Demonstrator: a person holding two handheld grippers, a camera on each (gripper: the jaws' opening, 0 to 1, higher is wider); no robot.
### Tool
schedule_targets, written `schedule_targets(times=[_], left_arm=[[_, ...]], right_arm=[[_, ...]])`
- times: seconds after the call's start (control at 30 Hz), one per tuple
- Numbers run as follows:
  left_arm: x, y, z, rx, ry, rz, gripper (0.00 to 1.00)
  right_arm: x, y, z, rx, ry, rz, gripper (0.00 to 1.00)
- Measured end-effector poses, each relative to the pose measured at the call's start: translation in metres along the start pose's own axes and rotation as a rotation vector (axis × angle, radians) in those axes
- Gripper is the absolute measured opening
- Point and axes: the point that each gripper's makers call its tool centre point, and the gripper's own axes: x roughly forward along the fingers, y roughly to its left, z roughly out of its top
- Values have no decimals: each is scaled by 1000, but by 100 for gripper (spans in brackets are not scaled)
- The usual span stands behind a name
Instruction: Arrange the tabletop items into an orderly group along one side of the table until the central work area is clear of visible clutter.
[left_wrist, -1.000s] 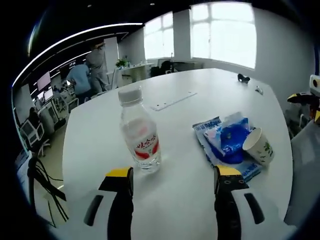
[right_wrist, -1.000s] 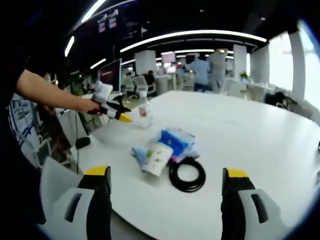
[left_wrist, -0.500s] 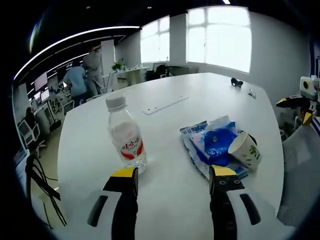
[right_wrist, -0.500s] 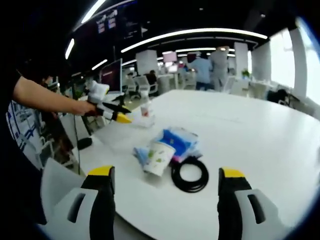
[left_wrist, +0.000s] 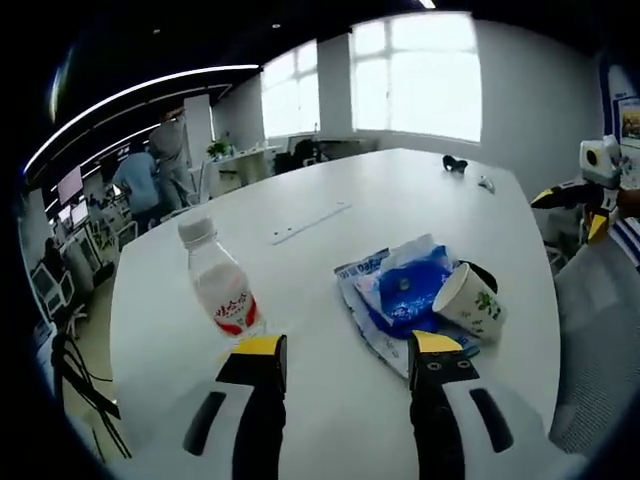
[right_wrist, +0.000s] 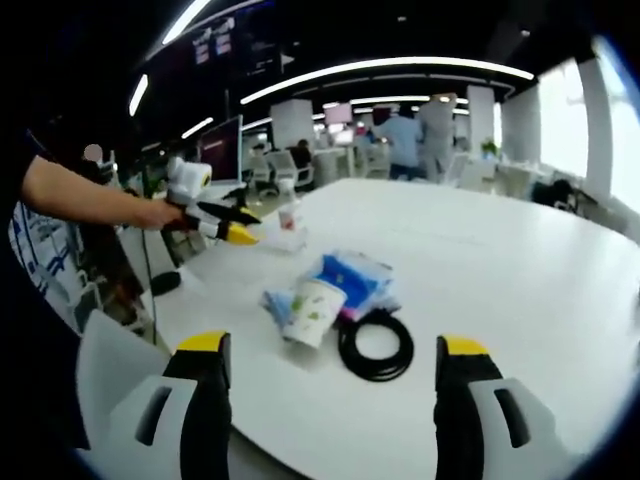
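Upright on the bench (left_wrist: 330, 190), just ahead-left of the spread, empty left gripper (left_wrist: 341, 350), stands the bottle (left_wrist: 220, 290); nearer than the right gripper (right_wrist: 326, 352), likewise spread, probably well back from the cup (right_wrist: 311, 312).

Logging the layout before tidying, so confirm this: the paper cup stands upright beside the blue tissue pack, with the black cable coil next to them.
Not quite. The paper cup lies tipped on its side against the blue tissue pack, not upright; both gripper views show its open mouth facing sideways. The black cable coil does lie next to them, as the right gripper view shows.
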Motion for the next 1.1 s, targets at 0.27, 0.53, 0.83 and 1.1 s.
schedule_targets(times=[0.27, 0.53, 0.83, 1.1], left_arm=[[1, -14, 7, 50, -29, -13, 44], [9, -30, 8, 16, -29, -31, 42], [21, -54, 17, 21, -24, -69, 39], [28, -68, 19, 21, 1, -96, 37]], right_arm=[[-1, 1, -4, -18, 14, 26, 82], [-1, -2, -3, -44, 6, 35, 86], [-7, -9, -4, -39, 4, 49, 93], [-12, -20, -3, -15, 14, 64, 93]])
